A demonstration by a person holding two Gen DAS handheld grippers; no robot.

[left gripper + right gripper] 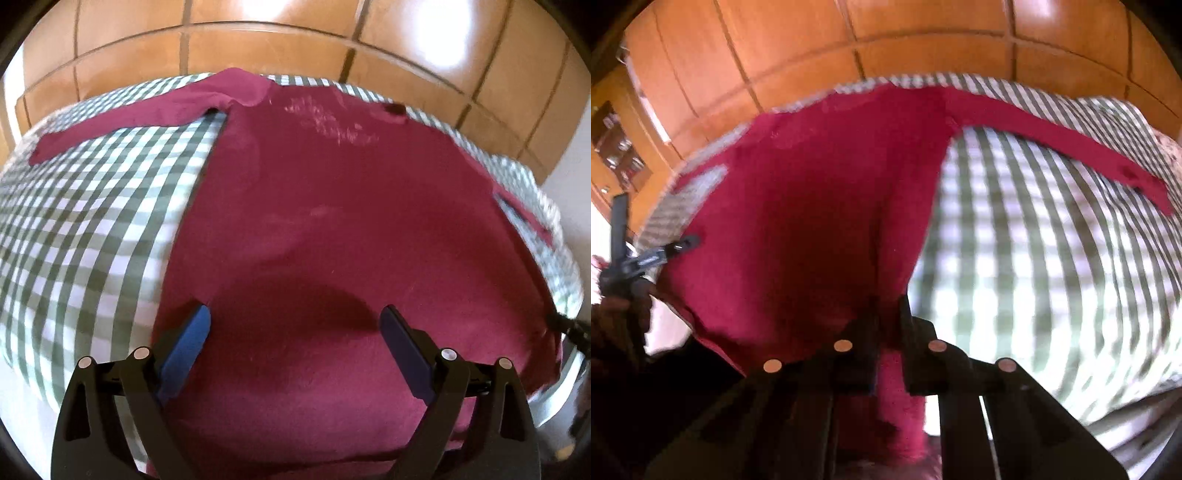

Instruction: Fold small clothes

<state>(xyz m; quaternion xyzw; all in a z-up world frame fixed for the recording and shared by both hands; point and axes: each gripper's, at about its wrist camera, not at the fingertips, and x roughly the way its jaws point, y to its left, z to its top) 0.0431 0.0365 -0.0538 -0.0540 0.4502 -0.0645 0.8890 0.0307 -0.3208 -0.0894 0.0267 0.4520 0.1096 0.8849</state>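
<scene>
A dark red long-sleeved shirt [332,203] lies flat on a green-and-white checked tablecloth [92,229], one sleeve [129,122] stretched out to the left. My left gripper [295,314] hovers open over the shirt's near hem with nothing between its blue pads. In the right wrist view the shirt [798,192] rises in a fold toward my right gripper [889,306], which is shut on the near right hem corner. The other sleeve [1052,136] runs off to the right. A finger [685,243] of the left gripper shows at the shirt's left edge.
The checked cloth [1034,240] covers the table to its edges. Beyond the far edge is an orange tiled floor [258,48]. A hand [617,310] holds the left gripper at the left edge of the right wrist view.
</scene>
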